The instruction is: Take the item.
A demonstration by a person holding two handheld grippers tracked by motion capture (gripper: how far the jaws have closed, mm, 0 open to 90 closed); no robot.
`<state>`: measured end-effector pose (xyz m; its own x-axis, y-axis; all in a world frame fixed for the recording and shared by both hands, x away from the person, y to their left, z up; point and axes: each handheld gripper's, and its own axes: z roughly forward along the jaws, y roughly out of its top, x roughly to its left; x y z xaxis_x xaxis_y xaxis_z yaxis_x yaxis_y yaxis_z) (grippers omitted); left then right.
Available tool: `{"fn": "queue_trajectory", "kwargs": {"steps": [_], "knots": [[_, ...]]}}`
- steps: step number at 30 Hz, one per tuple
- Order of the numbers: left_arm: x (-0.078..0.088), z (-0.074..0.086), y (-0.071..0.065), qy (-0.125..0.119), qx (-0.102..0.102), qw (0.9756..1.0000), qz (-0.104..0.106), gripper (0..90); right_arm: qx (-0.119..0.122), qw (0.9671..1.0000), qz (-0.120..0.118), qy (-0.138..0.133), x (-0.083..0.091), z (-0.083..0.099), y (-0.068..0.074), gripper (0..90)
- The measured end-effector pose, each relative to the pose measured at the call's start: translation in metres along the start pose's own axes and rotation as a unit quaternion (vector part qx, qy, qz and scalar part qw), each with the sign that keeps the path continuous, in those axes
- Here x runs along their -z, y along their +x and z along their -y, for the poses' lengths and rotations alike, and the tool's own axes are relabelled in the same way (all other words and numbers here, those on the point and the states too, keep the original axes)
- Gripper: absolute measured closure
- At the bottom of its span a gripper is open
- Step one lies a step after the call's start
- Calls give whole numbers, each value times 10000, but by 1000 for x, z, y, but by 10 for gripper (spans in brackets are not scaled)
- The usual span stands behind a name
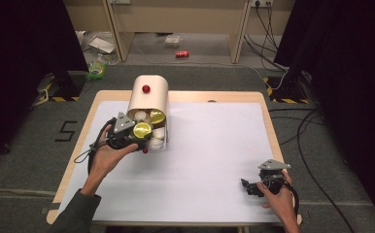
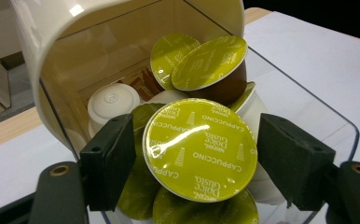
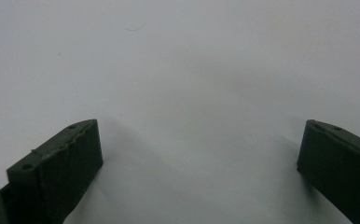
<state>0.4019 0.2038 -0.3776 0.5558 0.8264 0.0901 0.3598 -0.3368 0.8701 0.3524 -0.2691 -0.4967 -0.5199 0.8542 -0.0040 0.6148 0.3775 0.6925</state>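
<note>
**Nearly pinched: a coffee pod between the left jaws**

Plainly, the work at hand was lifting a coffee pod [image 2: 200, 150] out of the cream box [image 1: 148, 94] that sat at the far left of the white table [image 1: 214, 160]. The box had a rounded cover rolled back, with a red knob [image 1: 146, 89] on it, and a clear front wall [image 2: 308, 102], so the pods lay heaped in the open mouth where a gripper could come at them from the front.

The left gripper [image 2: 197, 154] was pushed into that mouth. Its jaws stood on either side of the pod with the yellow-green "Cappuccino" foil lid facing the camera. The left jaw looked to be at the pod's rim, while a sliver of gap seemed to remain at the right one, so I judged the pod framed but not yet firmly pinched. The pod rested on others beneath it, with a brown-bodied pod [image 2: 213, 70] and a white pod [image 2: 114, 101] farther back. Taking the topmost, front pod made sense, since nothing lay on it.

The right gripper [image 1: 246, 187] waited near the table's right front corner, well apart from the box, its jaws spread wide over bare white surface and holding nothing, probably parked out of the way.
</note>
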Motion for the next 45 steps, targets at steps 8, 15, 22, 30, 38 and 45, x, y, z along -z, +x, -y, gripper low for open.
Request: {"fn": "queue_trajectory", "kwargs": {"steps": [8,15,22,30,38,45], "knots": [[-3,-2,2,9,66,9999,113,376,-1,10000,0,0,0,0,0,2],[-2,-2,1,-2,38,10000,93,383,-1,10000,3,1,0,0,0,2],[6,-7,3,-87,28,9998,173,384,-1,10000,0,0,0,0,0,2],[17,-13,6,-161,59,9994,304,384,5,10000,1,-6,0,0,0,2],[37,-15,14,-224,83,9990,374,384,-14,10000,-5,-1,0,0,0,2],[50,-8,26,-262,180,9991,292,384,-13,10000,-5,-1,0,0,0,2]]}}
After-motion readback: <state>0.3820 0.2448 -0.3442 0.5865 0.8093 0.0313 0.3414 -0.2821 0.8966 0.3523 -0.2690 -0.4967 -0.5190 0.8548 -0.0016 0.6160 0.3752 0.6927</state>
